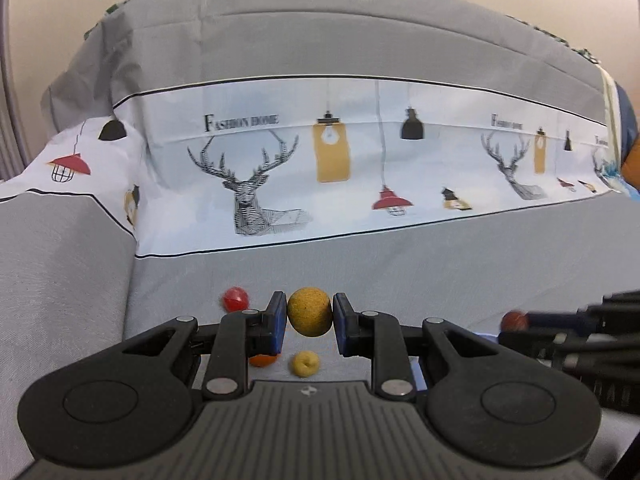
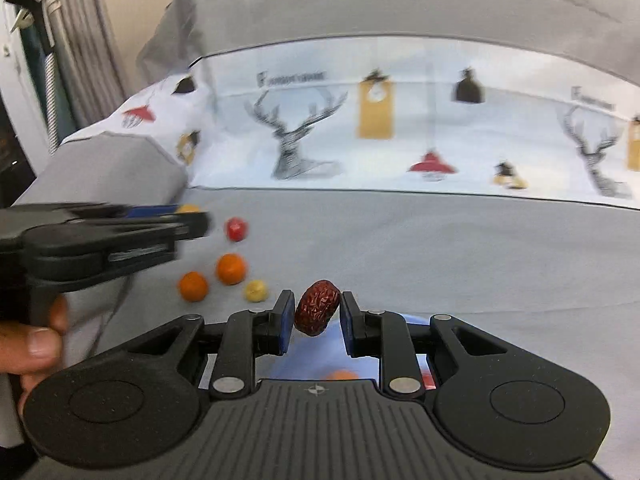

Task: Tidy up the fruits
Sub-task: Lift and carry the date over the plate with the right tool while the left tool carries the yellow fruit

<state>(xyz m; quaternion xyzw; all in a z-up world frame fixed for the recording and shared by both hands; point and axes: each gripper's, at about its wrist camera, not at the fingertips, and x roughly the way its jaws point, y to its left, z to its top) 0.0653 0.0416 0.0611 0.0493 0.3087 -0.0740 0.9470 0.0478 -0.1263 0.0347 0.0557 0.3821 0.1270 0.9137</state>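
Note:
My left gripper [image 1: 310, 320] is shut on a rough yellow round fruit [image 1: 309, 311], held above the grey sheet. Below it lie a small yellow fruit [image 1: 305, 363], a partly hidden orange fruit [image 1: 262, 360] and a red fruit [image 1: 235, 298]. My right gripper [image 2: 316, 314] is shut on a wrinkled dark red date [image 2: 317, 307]. In the right wrist view the left gripper [image 2: 192, 218] enters from the left, with a red fruit [image 2: 236, 229], two orange fruits [image 2: 231, 268] [image 2: 193, 286] and a small yellow fruit [image 2: 255, 291] on the sheet. The right gripper [image 1: 516, 322] shows blurred at the left wrist view's right edge.
A grey sheet [image 2: 440, 248] covers the surface; behind it rises a white band printed with deer and lamps [image 1: 320, 160]. A pale blue dish [image 2: 312, 356] with an orange fruit [image 2: 342, 375] lies under my right gripper. A person's hand [image 2: 36, 340] holds the left gripper's handle.

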